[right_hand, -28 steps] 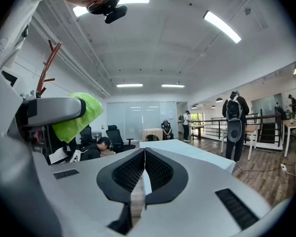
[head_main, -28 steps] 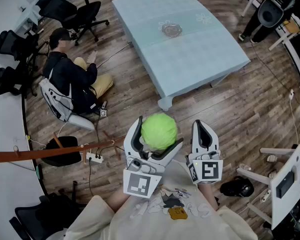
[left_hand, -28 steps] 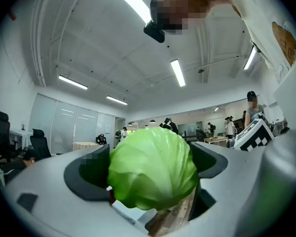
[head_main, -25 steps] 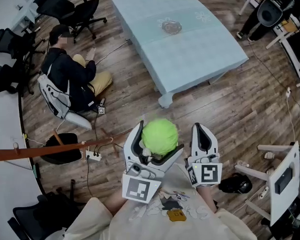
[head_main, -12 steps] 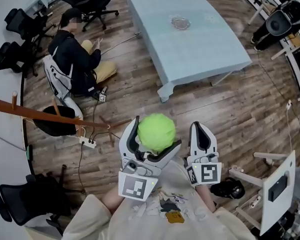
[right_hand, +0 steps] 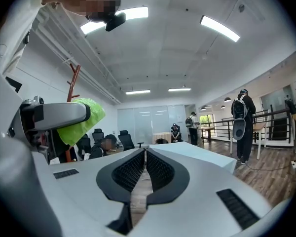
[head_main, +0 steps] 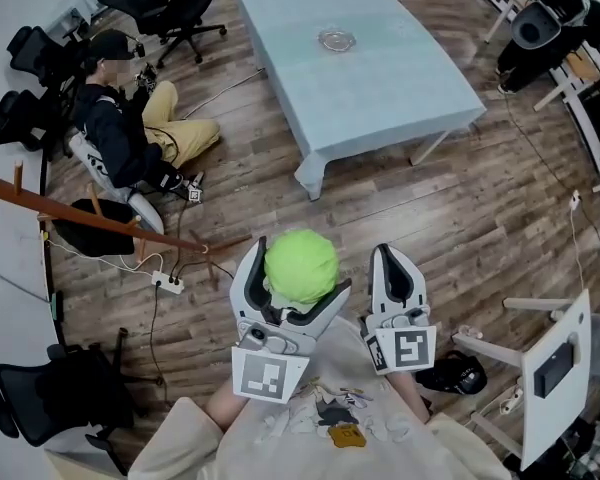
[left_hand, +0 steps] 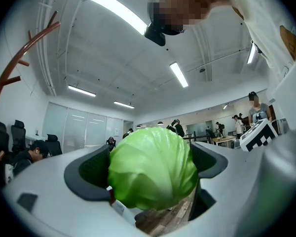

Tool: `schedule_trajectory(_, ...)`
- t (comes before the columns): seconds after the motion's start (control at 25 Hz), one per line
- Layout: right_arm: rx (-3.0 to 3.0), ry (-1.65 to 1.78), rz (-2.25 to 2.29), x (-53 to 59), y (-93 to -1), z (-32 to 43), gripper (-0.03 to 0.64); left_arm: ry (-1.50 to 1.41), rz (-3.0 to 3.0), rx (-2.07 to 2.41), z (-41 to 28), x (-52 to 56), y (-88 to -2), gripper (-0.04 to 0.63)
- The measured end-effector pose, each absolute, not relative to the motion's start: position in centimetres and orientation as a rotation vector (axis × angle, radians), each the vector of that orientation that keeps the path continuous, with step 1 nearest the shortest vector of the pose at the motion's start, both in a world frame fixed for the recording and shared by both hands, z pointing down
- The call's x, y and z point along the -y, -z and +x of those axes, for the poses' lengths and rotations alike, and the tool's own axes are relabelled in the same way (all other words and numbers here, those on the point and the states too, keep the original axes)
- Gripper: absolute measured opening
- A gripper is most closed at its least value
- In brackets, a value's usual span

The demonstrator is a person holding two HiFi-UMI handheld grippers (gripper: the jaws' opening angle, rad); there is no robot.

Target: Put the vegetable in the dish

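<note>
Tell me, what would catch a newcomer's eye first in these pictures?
The bright green cabbage stands out at once, clamped in the left tongs low in the middle of the head view, while the right tongs beside it are shut on nothing. Farther off, a pale blue table carries a small glass dish near its far end. To the left, a person sits on the wooden floor.

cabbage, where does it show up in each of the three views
Head view: the cabbage is lower centre, clamped in the left hand-held gripper.
Left gripper view: the cabbage is centre and low, filling the gap between the jaws.
Right gripper view: the cabbage is at the left edge, partly behind a jaw of the left hand-held gripper.
Shared landmark: the red-brown coat stand.
</note>
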State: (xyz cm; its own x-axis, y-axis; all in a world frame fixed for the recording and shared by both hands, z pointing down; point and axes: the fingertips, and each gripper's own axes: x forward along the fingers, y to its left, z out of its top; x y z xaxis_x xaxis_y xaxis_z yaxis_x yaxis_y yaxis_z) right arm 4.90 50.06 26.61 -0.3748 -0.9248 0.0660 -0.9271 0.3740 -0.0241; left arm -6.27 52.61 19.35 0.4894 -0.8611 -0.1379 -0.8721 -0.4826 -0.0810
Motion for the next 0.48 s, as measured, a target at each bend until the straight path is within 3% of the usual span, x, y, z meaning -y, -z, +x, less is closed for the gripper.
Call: schedule_trajectory(0.48,2.556,-0.173,1.743,-43.1,-27.8,6.4,0.023,-0.195,-2.59,-1.47,-4.4,-44.4,-17.6,0.518)
